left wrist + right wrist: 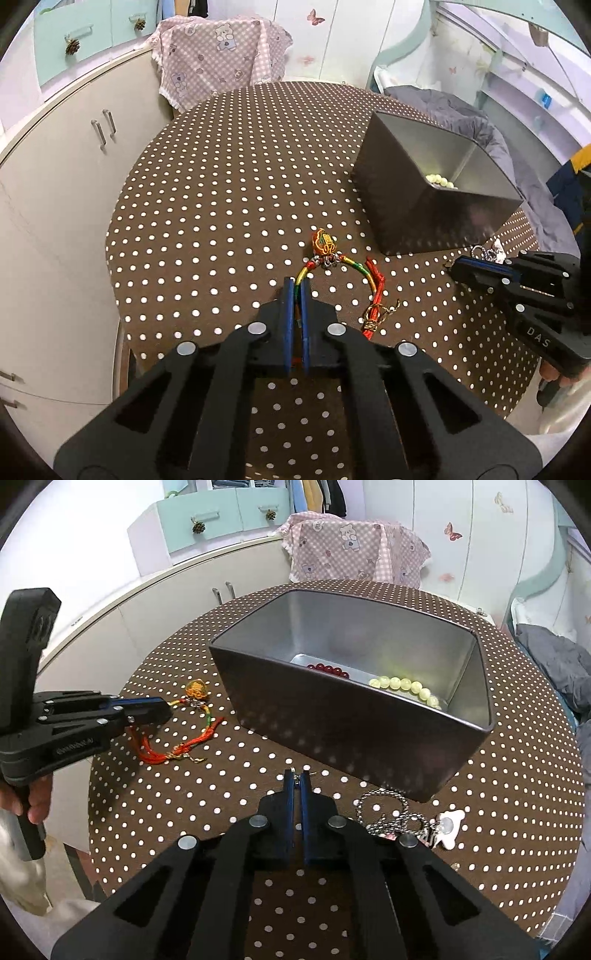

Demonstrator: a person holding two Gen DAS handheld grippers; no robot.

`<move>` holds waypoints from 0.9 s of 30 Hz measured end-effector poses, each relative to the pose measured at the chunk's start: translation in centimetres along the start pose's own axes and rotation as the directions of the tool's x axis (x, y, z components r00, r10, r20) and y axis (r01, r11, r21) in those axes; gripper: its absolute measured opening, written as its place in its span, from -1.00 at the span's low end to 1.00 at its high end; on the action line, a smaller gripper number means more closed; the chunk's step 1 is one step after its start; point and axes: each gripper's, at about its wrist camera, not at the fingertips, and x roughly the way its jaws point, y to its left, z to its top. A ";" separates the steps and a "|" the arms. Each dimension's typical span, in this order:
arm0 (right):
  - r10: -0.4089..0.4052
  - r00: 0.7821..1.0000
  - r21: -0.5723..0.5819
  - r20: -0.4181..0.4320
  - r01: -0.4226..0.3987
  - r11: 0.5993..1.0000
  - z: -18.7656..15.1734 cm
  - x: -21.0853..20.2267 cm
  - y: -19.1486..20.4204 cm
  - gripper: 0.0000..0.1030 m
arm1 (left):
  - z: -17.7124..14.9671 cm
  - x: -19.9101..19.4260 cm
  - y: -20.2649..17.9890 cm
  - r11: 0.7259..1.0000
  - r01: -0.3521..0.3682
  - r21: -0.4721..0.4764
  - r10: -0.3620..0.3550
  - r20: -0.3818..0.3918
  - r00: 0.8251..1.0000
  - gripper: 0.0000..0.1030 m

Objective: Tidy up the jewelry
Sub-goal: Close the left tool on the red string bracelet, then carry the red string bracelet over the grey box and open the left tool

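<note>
My left gripper (295,286) is shut on the braided multicolour cord bracelet (334,260), which has an orange charm and red tassel cords and lies on the dotted tablecloth; it also shows in the right wrist view (192,731) with the left gripper (166,710). My right gripper (296,775) is shut on a silver chain necklace (391,812) with a white bear pendant (448,827), lying in front of the grey metal box (332,731). The box holds a red bead bracelet (328,671) and a pale green bead bracelet (406,686). The right gripper (454,267) shows in the left wrist view.
The round table (221,184) has a brown polka-dot cloth. A chair draped with pink checked fabric (218,55) stands behind it. White cabinets (55,166) are to the left, grey bedding (476,122) to the right.
</note>
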 end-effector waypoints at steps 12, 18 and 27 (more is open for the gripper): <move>-0.001 1.000 -0.004 0.030 0.001 1.000 0.6 -1.3 0.0 -0.97 | 0.9 -1.8 -0.2 0.999 0.035 -0.004 -0.035 0.057 0.998 -0.94; -0.009 0.998 0.001 0.061 0.009 1.000 1.2 -2.4 -0.2 -0.97 | 1.7 -2.9 -0.5 0.999 0.051 -0.001 -0.050 0.095 0.994 -0.94; -0.035 0.992 0.021 0.119 0.032 0.999 2.0 -4.3 -1.4 -0.97 | 3.5 -4.3 -0.7 0.998 0.052 0.021 -0.055 0.155 0.986 -0.94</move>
